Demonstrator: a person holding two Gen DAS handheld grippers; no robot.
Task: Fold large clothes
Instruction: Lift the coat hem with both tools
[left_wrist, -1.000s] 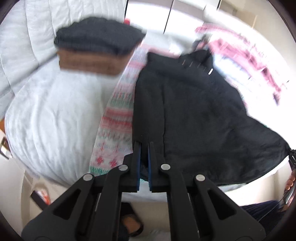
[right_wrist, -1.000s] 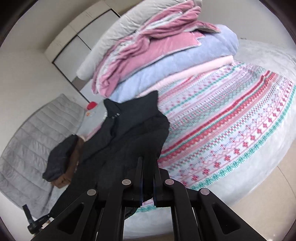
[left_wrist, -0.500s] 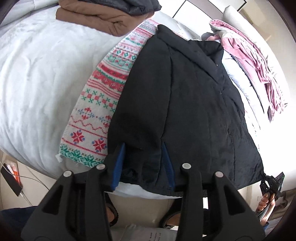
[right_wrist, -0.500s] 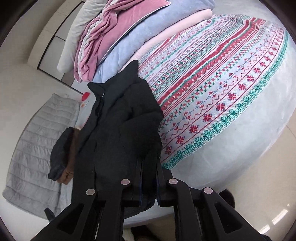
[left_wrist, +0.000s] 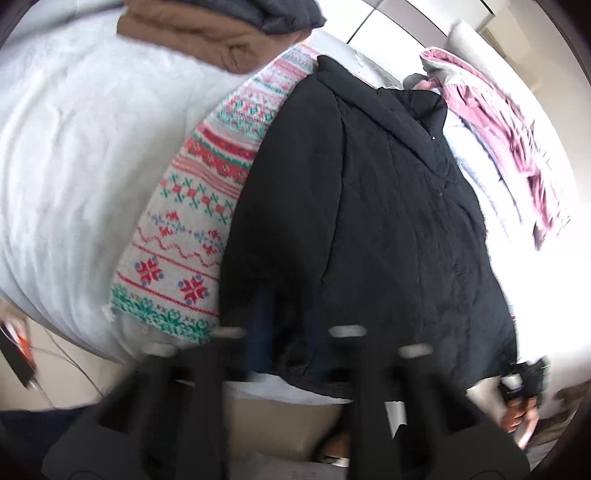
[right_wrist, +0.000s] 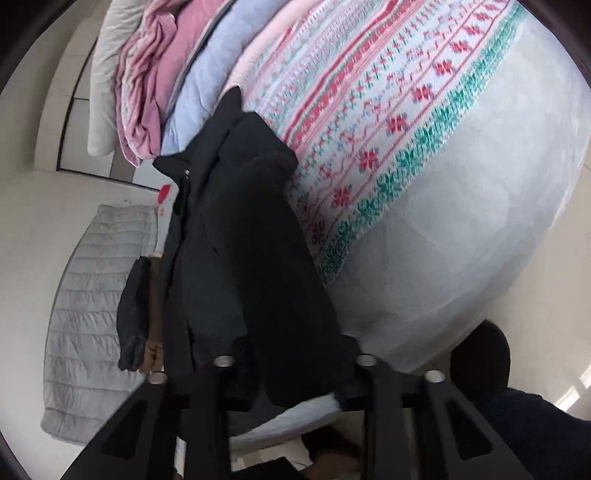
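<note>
The hem of the black coat, spread flat on the bed at its near edge, is being gripped. The left claw is closing with the hem between still-parted jaws. The right claw is closing too, its pads hidden under the cloth. A lift and fold towards the collar seems called for next. Free room is limited by folded clothes and piled quilts beyond.

Matt black quilted cloth on the coat — soft, faintly stitched. Knitted, woolly pattern on the blanket. Fuzzy white fleece over the bed — matt black plastic with shiny metal rivets on the right gripper.
</note>
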